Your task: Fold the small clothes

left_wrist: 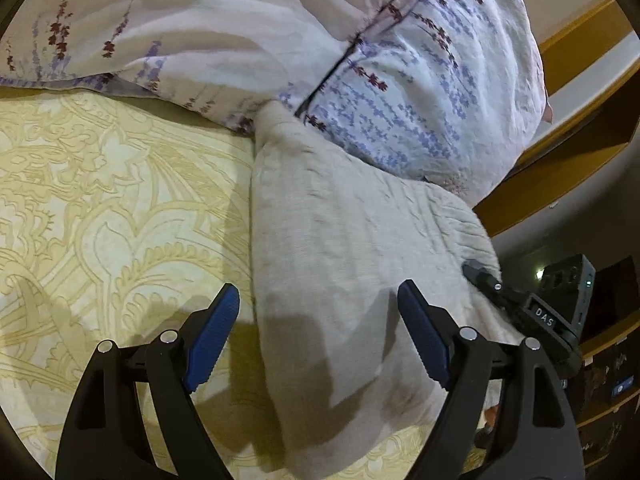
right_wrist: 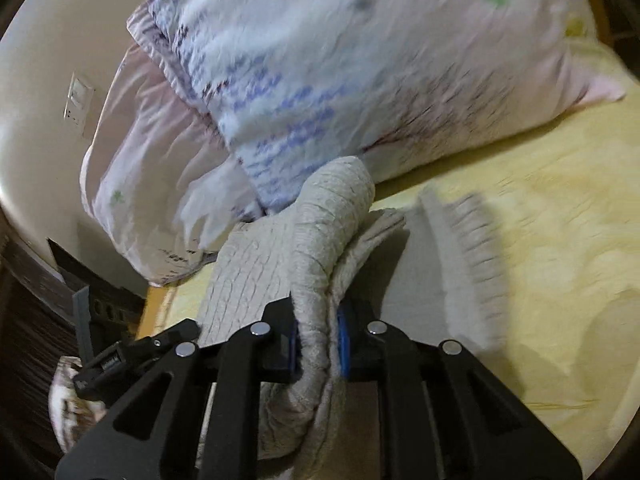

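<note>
Beige knit is bunching between the blue pads of my right hand-held gripper [right_wrist: 317,346], which is clamping down on a thick rolled fold of the garment [right_wrist: 280,248]. My left hand-held gripper [left_wrist: 318,332] is hanging wide open over the same garment [left_wrist: 352,240], gripping nothing, its left pad over the bedspread and its right pad over the cloth.

I am judging the knit to be soft, light and floppy: it is sagging wherever I am not supporting it, so it needs two holds to fold square. A flat edge or corner looks like the better place for my open left one, not the bulky roll.

Outward, the garment is lying on the yellow patterned bedspread [left_wrist: 100,200], its far end touching the floral pillows [left_wrist: 420,92] stacked behind it. No basket or box is showing.
</note>
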### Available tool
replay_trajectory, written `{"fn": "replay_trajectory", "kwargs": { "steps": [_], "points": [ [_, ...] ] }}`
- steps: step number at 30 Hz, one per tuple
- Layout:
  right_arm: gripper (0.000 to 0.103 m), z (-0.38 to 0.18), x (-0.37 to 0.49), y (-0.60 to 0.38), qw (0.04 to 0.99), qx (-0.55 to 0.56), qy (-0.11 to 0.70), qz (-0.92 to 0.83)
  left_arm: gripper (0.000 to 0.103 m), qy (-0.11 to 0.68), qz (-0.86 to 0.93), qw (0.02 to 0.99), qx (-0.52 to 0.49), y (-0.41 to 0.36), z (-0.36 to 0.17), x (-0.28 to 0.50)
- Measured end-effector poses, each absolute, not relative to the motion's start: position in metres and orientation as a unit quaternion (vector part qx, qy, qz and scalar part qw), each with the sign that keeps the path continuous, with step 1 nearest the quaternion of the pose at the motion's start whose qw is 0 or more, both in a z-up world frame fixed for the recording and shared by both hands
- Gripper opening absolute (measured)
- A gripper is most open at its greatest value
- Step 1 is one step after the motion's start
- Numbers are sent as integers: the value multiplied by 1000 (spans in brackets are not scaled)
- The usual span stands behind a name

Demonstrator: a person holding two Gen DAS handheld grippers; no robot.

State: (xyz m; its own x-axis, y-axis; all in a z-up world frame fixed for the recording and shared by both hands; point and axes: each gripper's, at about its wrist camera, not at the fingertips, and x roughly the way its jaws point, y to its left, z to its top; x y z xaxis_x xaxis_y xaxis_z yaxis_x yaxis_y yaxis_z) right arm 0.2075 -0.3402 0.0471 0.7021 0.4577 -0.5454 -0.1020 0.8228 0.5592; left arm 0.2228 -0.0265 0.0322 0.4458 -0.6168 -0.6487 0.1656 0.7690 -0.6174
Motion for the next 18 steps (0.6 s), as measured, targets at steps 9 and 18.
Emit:
{"fn": "replay_trajectory", "kwargs": {
  "steps": [9,18],
  "points": [
    [14,38,191,-382,902,228,346,121,82,482,-257,810,-215,-55,26,218],
    [23,5,209,-409,887,260,368,100,82,491,-266,802,-214,-68,20,212]
  ]
}}
